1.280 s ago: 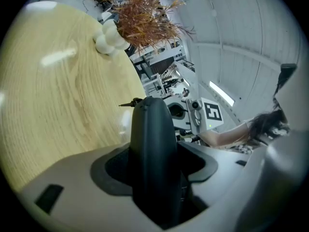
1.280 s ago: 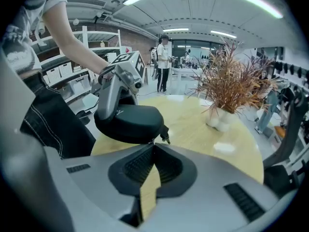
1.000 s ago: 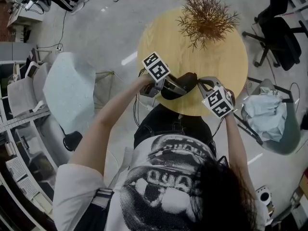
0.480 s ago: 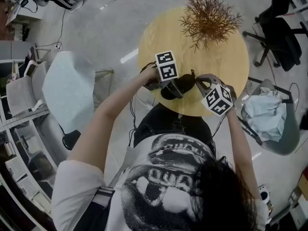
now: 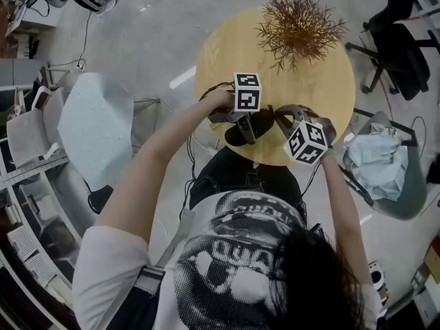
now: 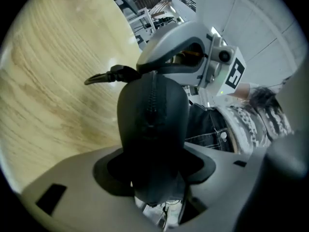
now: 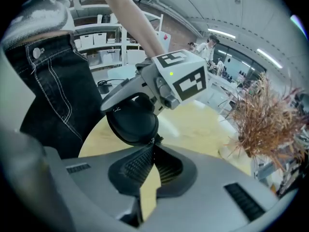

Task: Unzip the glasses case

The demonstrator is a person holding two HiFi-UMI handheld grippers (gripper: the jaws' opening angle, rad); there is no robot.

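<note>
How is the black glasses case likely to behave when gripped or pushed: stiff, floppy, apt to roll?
Probably stiff: the glasses case looks domed and undented while clamped. Its rounded shell might rock or roll on the wooden table if pushed.

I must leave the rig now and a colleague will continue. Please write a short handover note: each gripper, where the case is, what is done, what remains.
Left gripper: its jaws have just been closing and are clamped on the glasses case, at the near edge of the round table.
Right gripper: shut on the zip pull at the end of the case.
Done: case gripped, pull pinched.
Left: the zip looks closed along the side that shows. Draw the pull around the case while the other gripper holds it steady.
</note>
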